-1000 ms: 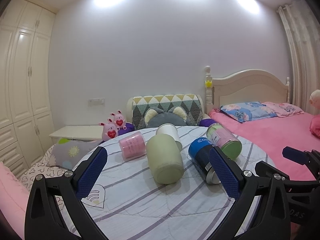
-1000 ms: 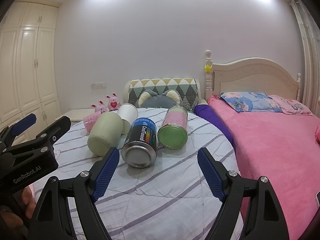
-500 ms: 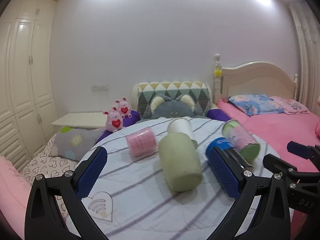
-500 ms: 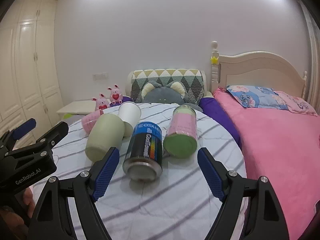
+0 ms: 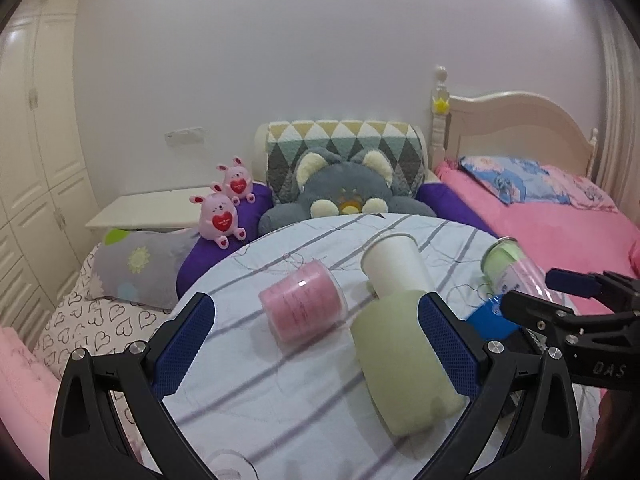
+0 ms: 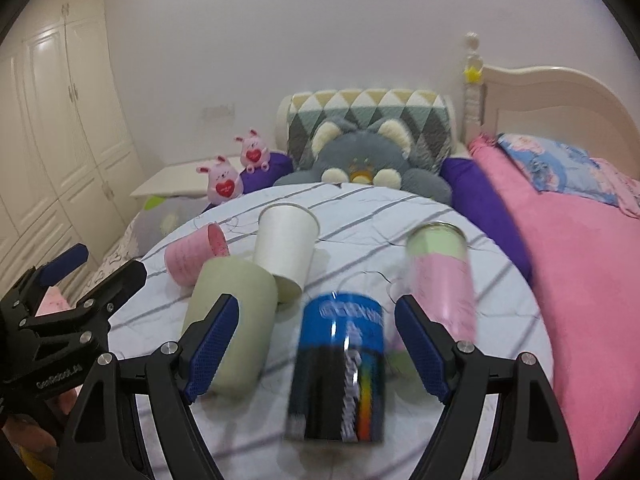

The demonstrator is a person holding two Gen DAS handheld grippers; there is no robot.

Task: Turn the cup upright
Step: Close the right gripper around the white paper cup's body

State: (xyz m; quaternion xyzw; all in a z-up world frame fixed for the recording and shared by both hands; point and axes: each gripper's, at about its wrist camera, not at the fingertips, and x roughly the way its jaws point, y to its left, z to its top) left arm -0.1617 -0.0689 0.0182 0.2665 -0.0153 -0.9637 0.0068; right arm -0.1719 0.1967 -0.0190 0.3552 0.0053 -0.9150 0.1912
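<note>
Several cups and cans lie on their sides on a round table with a striped cloth (image 5: 280, 392). A pink cup (image 5: 303, 306) (image 6: 192, 254), a white paper cup (image 5: 396, 266) (image 6: 286, 250) and a pale green cup (image 5: 404, 360) (image 6: 232, 320) lie together. A blue can (image 6: 340, 364) lies between my right gripper's fingers; a pink-and-green can (image 6: 440, 276) lies to its right. My left gripper (image 5: 316, 352) is open, with the pink cup ahead between its fingers. My right gripper (image 6: 316, 348) is open and empty.
A grey plush bear (image 5: 344, 196) and two pink plush rabbits (image 5: 218, 216) sit behind the table. A pink bed (image 5: 560, 232) is on the right, wardrobes (image 5: 36, 160) on the left. The right gripper shows at the right edge of the left wrist view (image 5: 568, 320).
Both grippers have moved forward and down toward the table. The cups and cans look larger and nearer. The blue can now lies between the right gripper's fingers.
</note>
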